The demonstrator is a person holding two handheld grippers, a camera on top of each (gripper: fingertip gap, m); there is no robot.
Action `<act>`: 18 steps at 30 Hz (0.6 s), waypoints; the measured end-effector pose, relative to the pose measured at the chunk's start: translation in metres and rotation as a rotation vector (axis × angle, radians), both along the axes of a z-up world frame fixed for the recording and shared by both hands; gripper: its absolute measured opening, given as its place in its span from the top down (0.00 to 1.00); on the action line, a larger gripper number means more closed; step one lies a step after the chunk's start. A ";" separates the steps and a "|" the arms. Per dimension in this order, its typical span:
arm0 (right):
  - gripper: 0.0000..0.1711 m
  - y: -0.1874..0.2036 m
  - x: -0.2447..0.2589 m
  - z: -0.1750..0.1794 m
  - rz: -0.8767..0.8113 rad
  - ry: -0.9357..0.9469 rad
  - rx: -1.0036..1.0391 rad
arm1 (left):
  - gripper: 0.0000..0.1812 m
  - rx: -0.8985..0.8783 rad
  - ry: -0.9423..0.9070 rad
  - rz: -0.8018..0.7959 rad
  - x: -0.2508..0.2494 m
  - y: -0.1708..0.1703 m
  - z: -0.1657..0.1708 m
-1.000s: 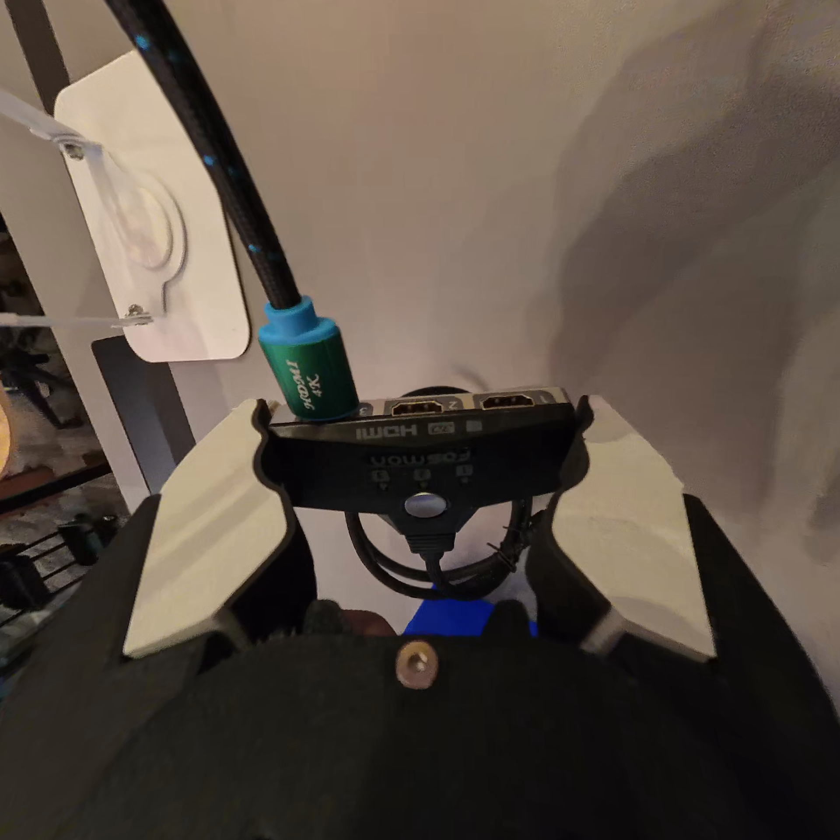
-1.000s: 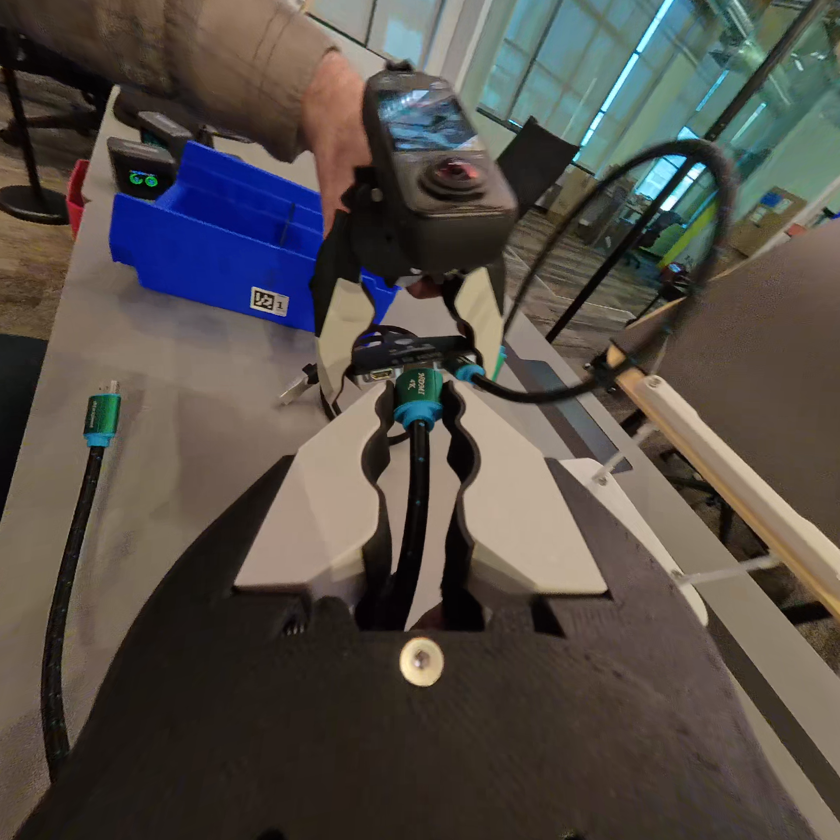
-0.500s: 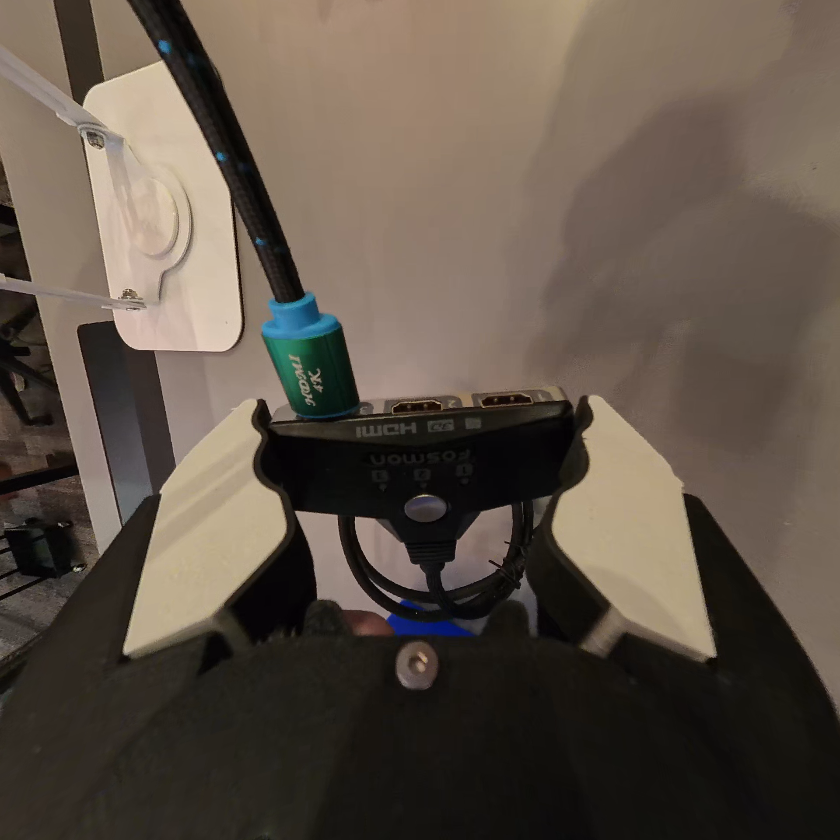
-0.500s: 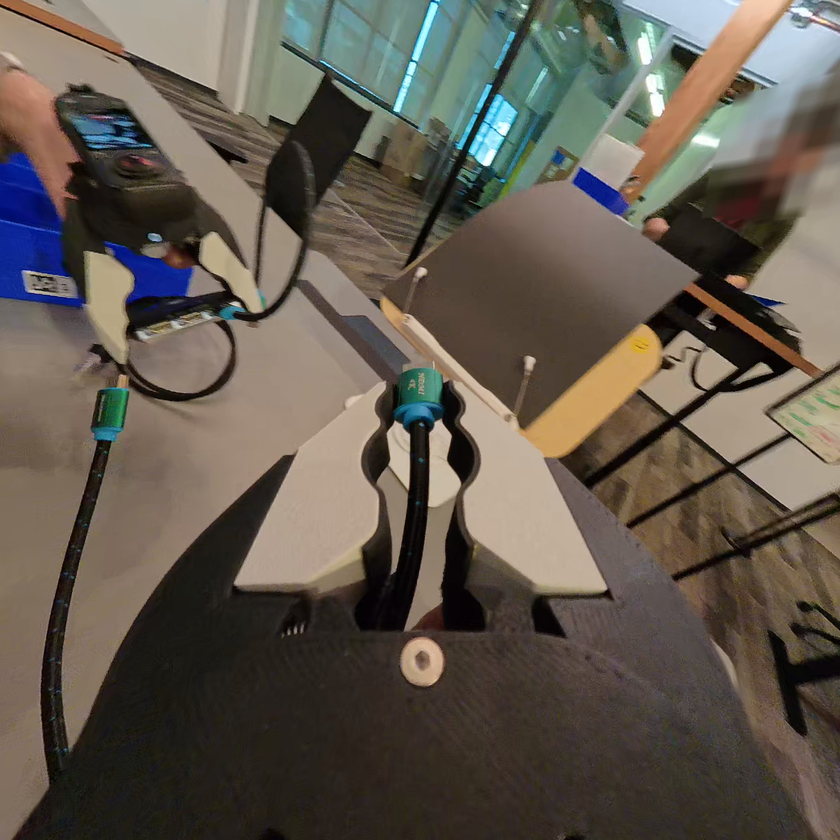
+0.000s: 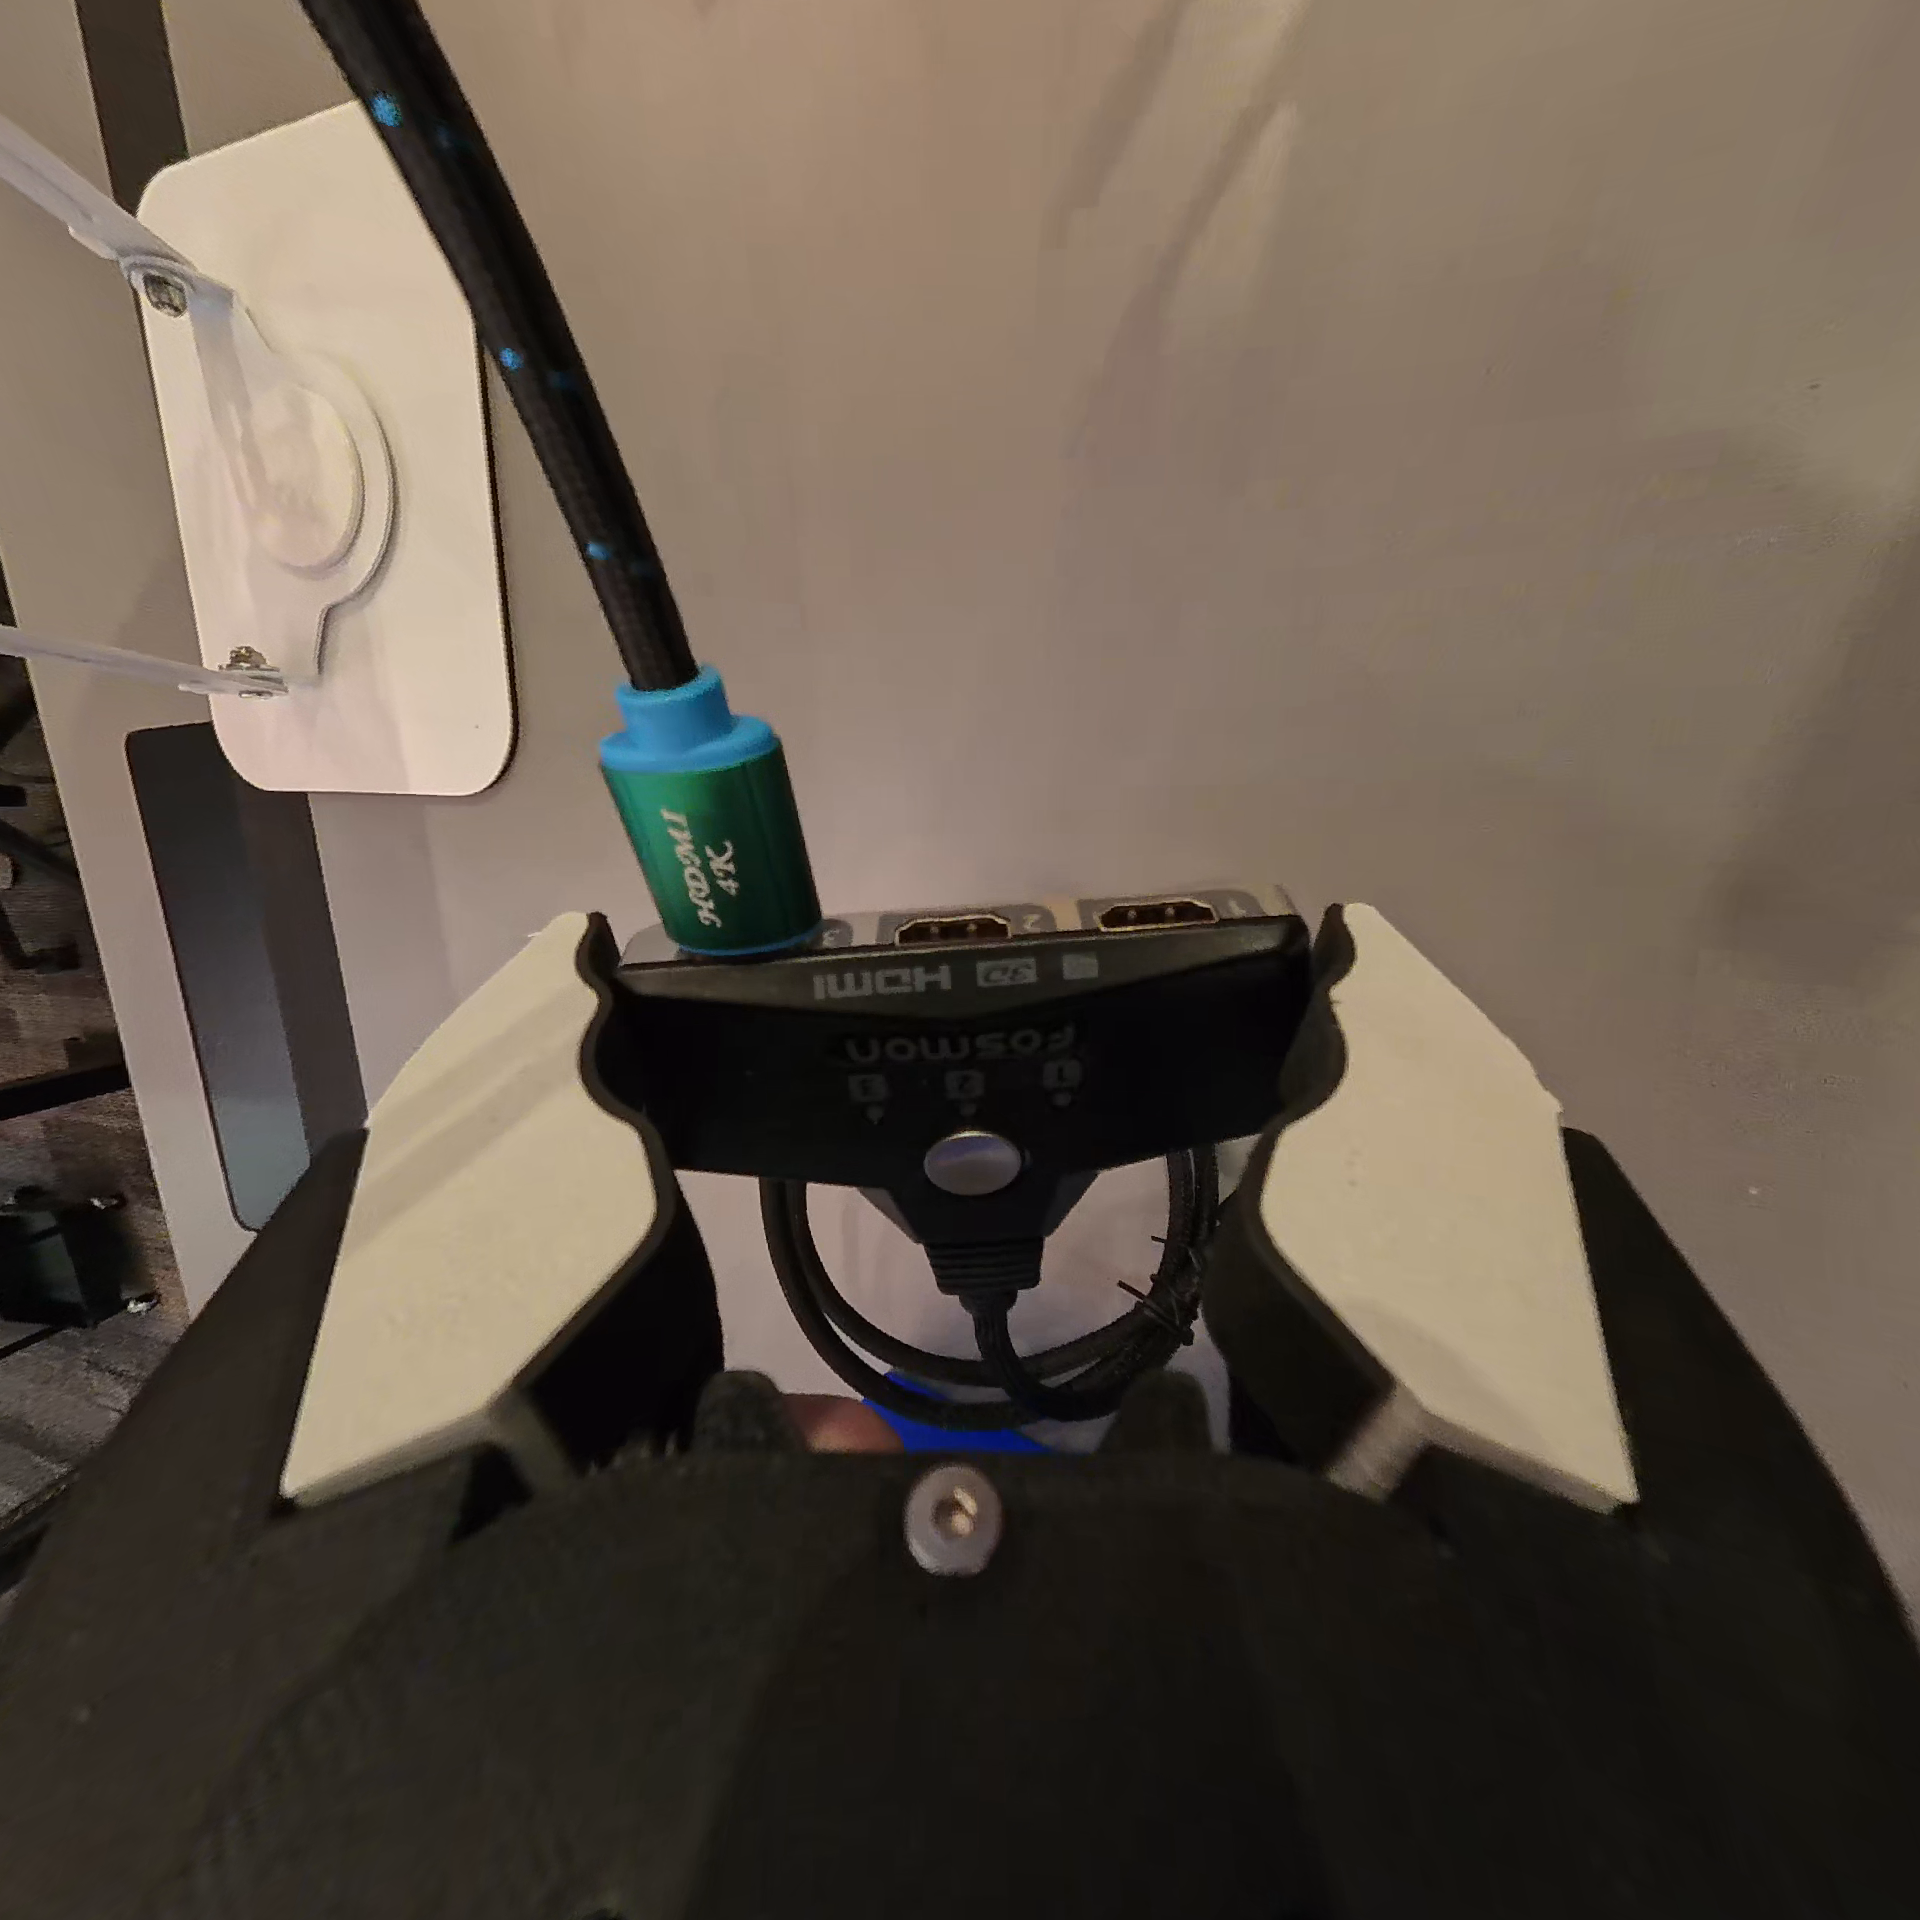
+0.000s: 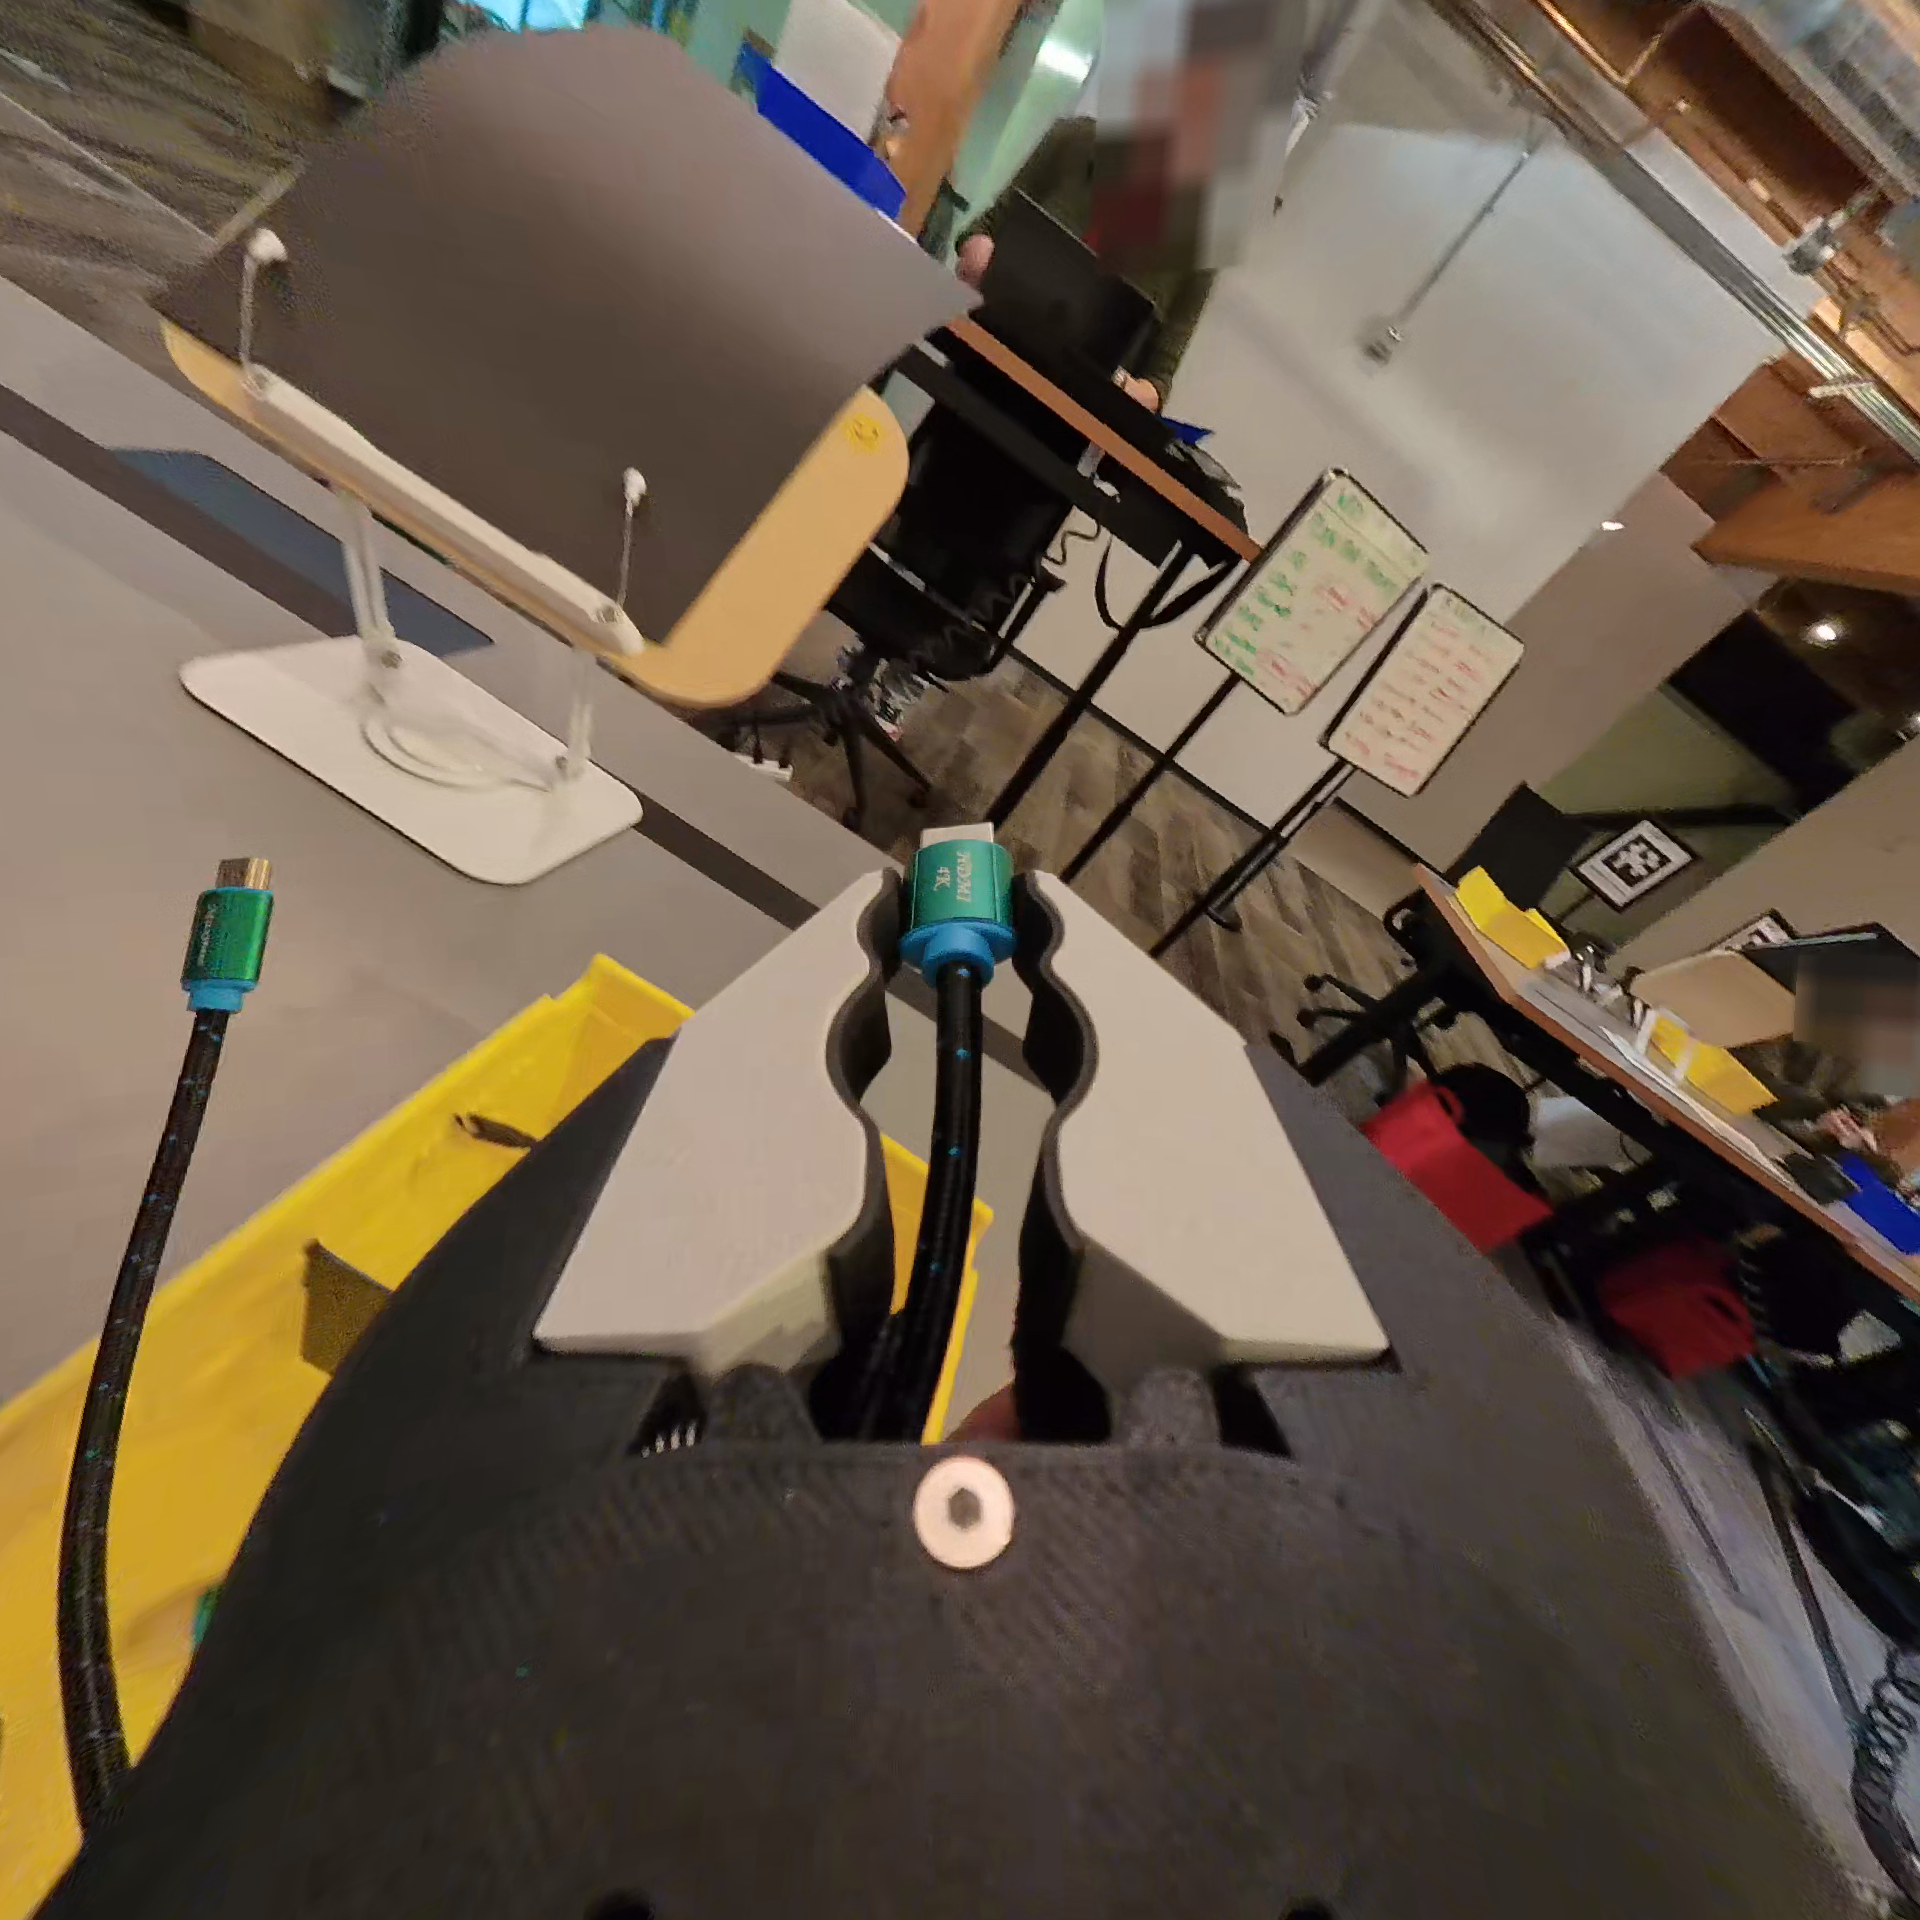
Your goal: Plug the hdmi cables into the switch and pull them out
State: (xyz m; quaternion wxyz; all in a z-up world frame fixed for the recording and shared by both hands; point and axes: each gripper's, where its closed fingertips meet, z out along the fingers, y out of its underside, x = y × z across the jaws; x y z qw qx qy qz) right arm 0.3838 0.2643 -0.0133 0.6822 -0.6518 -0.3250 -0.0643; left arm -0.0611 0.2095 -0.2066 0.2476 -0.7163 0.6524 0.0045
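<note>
My left gripper point(image 5: 961, 925) is shut on the black HDMI switch point(image 5: 961, 1060) and holds it by its two ends above the grey table point(image 5: 1247, 416). One green HDMI plug point(image 5: 712, 842) with a black braided cable sits in the switch's leftmost port. The other two ports point(image 5: 1055, 920) are empty. My right gripper point(image 6: 956, 899) is shut on a second green HDMI plug point(image 6: 956, 888), free of the switch, its metal tip pointing forward. This cable's other green plug point(image 6: 229, 935) hangs at the left.
A yellow bin point(image 6: 312, 1247) lies under the right gripper. A white stand base point(image 6: 416, 758) carrying a tilted grey board point(image 6: 582, 270) stands on the table; it also shows in the left wrist view point(image 5: 332, 447). Desks, whiteboards and seated people lie beyond. Some 50 cm of space lies between my two pairs of fingers.
My right gripper has pulled its plug out of the switch and swung away to the right, over the yellow bin. The left gripper has kept its hold on the switch, shifting slightly.
</note>
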 end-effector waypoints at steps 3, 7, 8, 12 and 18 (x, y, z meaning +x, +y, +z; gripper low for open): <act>0.89 0.007 0.020 -0.028 -0.085 -0.061 -0.016 | 0.34 -0.002 0.003 -0.002 0.001 0.000 -0.001; 0.89 0.016 0.037 -0.069 -0.153 -0.146 -0.067 | 0.34 -0.006 0.011 -0.013 0.005 -0.003 -0.002; 0.89 0.016 0.036 -0.078 -0.151 -0.154 -0.080 | 0.34 -0.008 0.013 -0.014 0.005 -0.004 -0.002; 0.89 0.016 0.030 -0.113 -0.159 -0.289 -0.130 | 0.34 -0.011 0.019 -0.014 0.005 -0.006 -0.003; 0.89 0.014 0.029 -0.179 -0.145 -0.539 -0.328 | 0.34 -0.013 0.023 -0.025 0.008 -0.008 -0.004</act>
